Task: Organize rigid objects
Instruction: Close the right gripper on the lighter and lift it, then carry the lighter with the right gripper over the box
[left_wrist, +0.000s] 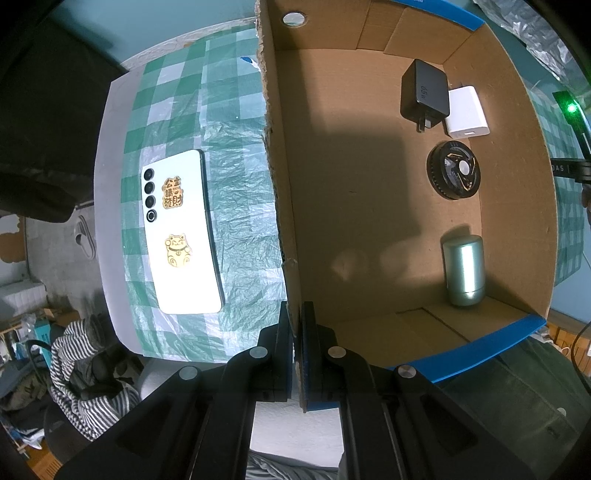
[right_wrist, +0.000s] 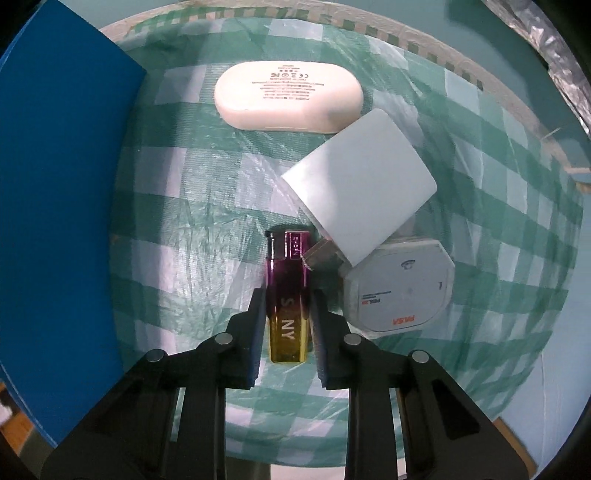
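In the left wrist view my left gripper (left_wrist: 295, 314) is shut on the near left wall of the cardboard box (left_wrist: 280, 147), its pads pinching the torn top edge. Inside the box lie a black charger (left_wrist: 424, 92), a white charger (left_wrist: 466, 110), a round black disc (left_wrist: 453, 170) and a pale green cylinder (left_wrist: 463, 269). In the right wrist view my right gripper (right_wrist: 288, 295) is shut on a purple-and-gold lighter (right_wrist: 287, 314) lying on the checked cloth. The lighter's lower half sits between the pads.
A white phone (left_wrist: 181, 232) with gold stickers lies on the cloth left of the box. Beyond the lighter are a white oval case (right_wrist: 288, 98), a pale square block (right_wrist: 358, 184) and a grey octagonal piece (right_wrist: 399, 284). The box's blue outer wall (right_wrist: 62, 184) stands on the left.
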